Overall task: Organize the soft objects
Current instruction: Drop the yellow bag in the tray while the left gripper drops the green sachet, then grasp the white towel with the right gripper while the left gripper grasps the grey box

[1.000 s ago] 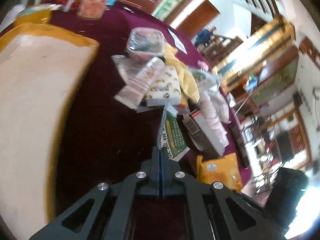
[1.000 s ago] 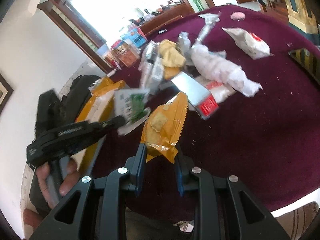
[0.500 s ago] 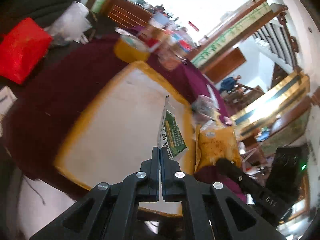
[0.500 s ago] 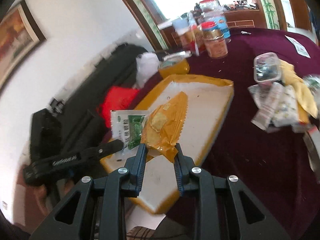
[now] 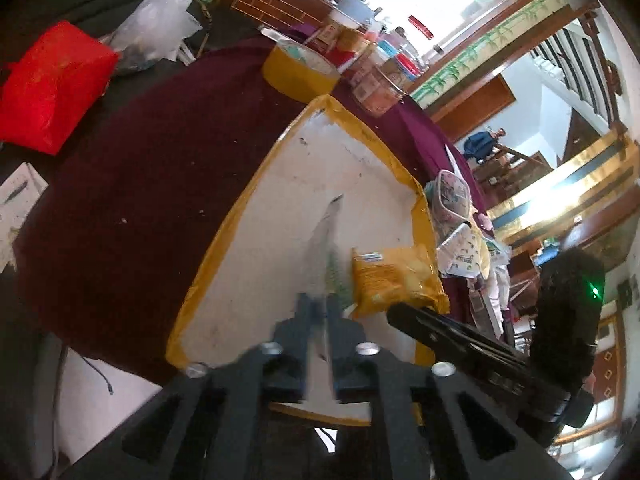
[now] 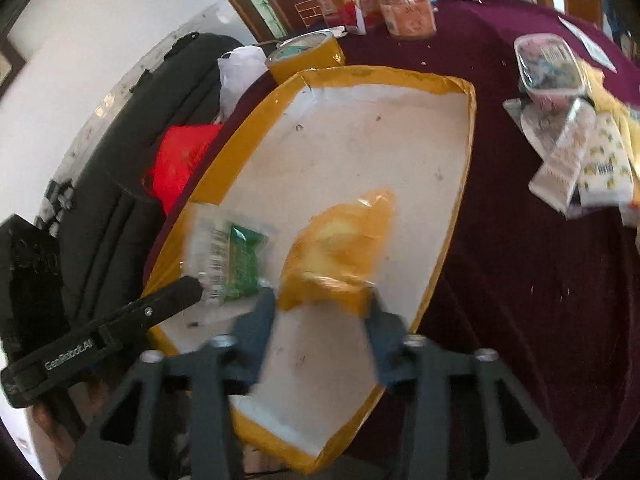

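**Inspector:** State of the left gripper (image 5: 318,304)?

**Assistant:** Jaws have just been opening. The green-and-white packet (image 6: 230,258) sits blurred between them, over the white tray (image 6: 360,152); grip appears released.

**Inspector:** The right gripper (image 6: 320,312)?

**Assistant:** Jaws have just been opening, standing wide of the yellow snack bag (image 6: 340,256), which is over the tray, blurred.

**Inspector:** Other soft items?

**Assistant:** Heaped on the maroon worktop (image 6: 540,280), beside the tray.
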A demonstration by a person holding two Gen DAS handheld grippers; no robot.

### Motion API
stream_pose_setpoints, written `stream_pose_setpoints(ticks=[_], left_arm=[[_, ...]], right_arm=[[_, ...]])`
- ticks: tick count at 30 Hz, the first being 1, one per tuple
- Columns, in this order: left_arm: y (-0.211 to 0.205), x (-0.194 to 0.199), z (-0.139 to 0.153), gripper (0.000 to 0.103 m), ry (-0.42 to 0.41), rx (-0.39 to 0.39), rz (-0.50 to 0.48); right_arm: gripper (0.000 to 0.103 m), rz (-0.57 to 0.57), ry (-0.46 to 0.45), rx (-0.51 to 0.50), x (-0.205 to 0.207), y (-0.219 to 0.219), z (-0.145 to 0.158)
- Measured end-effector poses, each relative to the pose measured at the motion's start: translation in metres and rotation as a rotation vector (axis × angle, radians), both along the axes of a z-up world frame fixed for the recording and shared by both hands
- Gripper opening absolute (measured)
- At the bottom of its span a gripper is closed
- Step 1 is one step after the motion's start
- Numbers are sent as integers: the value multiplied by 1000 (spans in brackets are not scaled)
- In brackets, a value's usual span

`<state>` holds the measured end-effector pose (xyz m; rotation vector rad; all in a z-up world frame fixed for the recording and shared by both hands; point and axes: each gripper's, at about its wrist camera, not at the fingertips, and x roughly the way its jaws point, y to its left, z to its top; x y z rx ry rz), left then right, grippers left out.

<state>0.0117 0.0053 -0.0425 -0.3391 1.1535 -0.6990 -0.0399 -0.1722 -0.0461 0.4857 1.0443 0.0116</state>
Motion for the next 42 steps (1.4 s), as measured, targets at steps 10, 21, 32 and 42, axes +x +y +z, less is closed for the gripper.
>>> stream_pose_setpoints(ticks=[10,21,32,42], left_arm=[[-14,-33,35,73,-138,47,64],[-178,-96,41,80,-166,37,-238],[-241,-95,14,80,-85,137,-298],[-281,-94,10,80,-64,153,-351]], right_arm=[[61,-15,-241,-31,-97,-50,43],[69,-291,-315,-156,-190,-183,28],[67,-403,-234,-107,-151,-281,8],[30,-351,-154,-146,-147,-259,-10]])
